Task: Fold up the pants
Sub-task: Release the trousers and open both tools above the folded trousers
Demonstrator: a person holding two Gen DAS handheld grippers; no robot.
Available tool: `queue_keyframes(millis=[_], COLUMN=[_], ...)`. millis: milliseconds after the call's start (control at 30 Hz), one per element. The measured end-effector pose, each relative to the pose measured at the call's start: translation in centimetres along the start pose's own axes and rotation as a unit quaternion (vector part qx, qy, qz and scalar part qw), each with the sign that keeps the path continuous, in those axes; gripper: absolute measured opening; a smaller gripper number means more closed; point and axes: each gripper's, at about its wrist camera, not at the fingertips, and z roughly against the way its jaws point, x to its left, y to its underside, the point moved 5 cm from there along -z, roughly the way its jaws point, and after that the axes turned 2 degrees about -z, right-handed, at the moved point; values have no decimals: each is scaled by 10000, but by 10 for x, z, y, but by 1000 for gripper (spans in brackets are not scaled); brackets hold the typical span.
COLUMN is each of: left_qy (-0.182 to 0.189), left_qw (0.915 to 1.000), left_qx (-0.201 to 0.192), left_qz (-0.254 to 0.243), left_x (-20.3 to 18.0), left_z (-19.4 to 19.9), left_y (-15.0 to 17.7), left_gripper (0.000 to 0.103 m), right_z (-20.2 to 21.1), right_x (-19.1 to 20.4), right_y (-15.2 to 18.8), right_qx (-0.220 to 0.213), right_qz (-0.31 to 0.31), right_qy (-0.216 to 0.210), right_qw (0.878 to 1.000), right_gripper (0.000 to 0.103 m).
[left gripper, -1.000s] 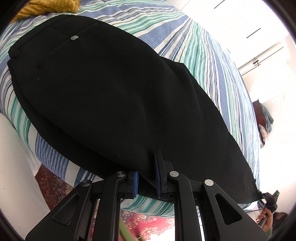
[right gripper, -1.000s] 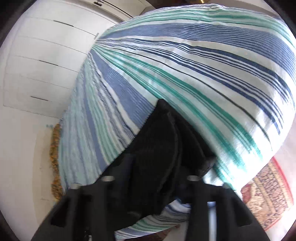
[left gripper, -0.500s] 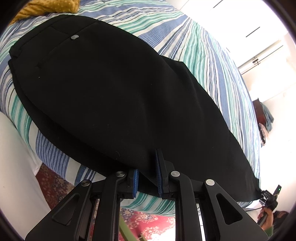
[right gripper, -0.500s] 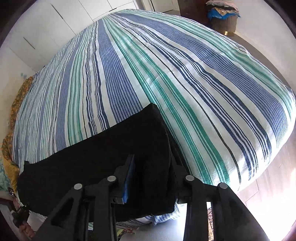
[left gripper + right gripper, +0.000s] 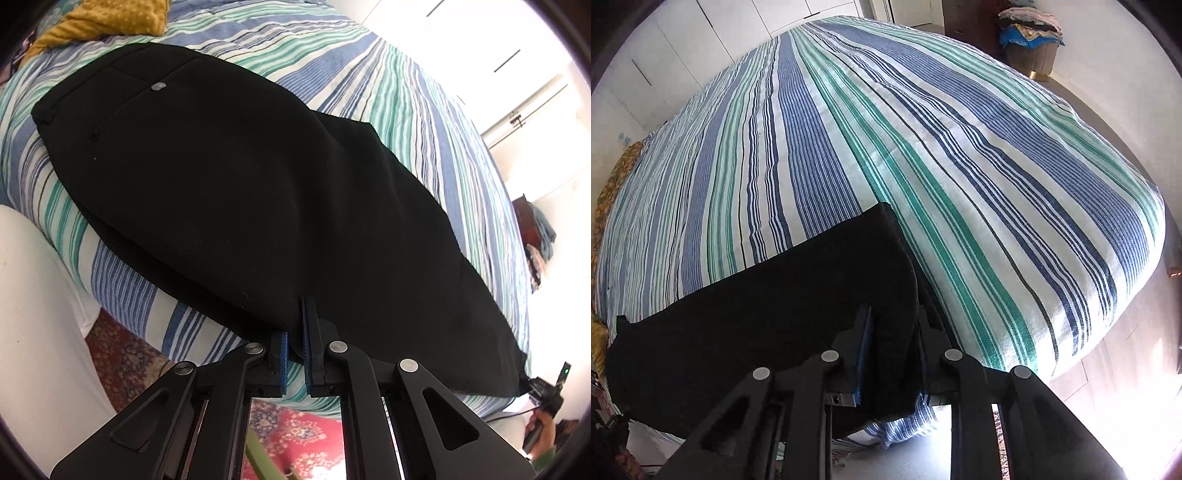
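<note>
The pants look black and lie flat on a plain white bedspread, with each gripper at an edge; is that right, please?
Not quite: the bedspread is striped blue, green and white, as the right wrist view shows. The pants are black and lie flat, the left gripper and right gripper at their edges.

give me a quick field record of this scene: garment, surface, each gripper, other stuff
garment: black pants laid flat, legs stacked
surface: striped bedspread
left gripper: jaws narrow, pinching the pants' near edge
right gripper: jaws around the bunched leg end
other: yellow blanket beyond the waistband; laundry basket on the floor
</note>
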Motion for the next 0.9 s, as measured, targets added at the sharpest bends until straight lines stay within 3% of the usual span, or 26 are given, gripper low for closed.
queue_keyframes(millis=[200, 300, 333, 400, 433, 467, 500, 600, 733, 800, 900], left_qy=[-64, -116, -138, -209, -410, -608, -789, -1051, -1345, -1239, -916], left_qw=[10000, 9998, 9997, 9996, 9990, 9980, 9968, 9941, 9831, 9809, 9843], left_qx=[30, 127, 152, 166, 167, 146, 92, -256, -1212, -1422, -1249], left_qz=[29, 110, 150, 134, 85, 36, -6, -56, -262, -474, -851], left_x=[1, 3, 4, 1, 1, 1, 1, 0, -7, -16, -32], left_z=[0, -4, -4, 0, 5, 9, 16, 45, 93, 99, 77], left_y=[3, 3, 4, 4, 5, 7, 10, 15, 3, -13, -41], left_gripper=[4, 12, 14, 22, 40, 50, 59, 60, 68, 79, 81], right_z=[-1, 2, 7, 20, 29, 41, 53, 90, 134, 150, 156], right_x=[1, 4, 4, 4, 3, 0, -4, -18, -21, -7, 33], right_y=[1, 1, 0, 0, -1, -1, -1, 0, 2, 2, 4], right_qx=[11, -56, -146, -434, -640, -889, -1148, -1889, -2563, -2800, -2880], right_qz=[58, 140, 188, 250, 240, 193, 112, -250, -615, -584, -293], right_qy=[79, 171, 256, 456, 517, 586, 673, 1112, 1291, 1231, 875], right_qw=[10000, 9997, 9994, 9977, 9963, 9941, 9910, 9754, 9560, 9503, 9532], right_gripper=[22, 26, 31, 70, 77, 82, 82, 83, 83, 86, 91])
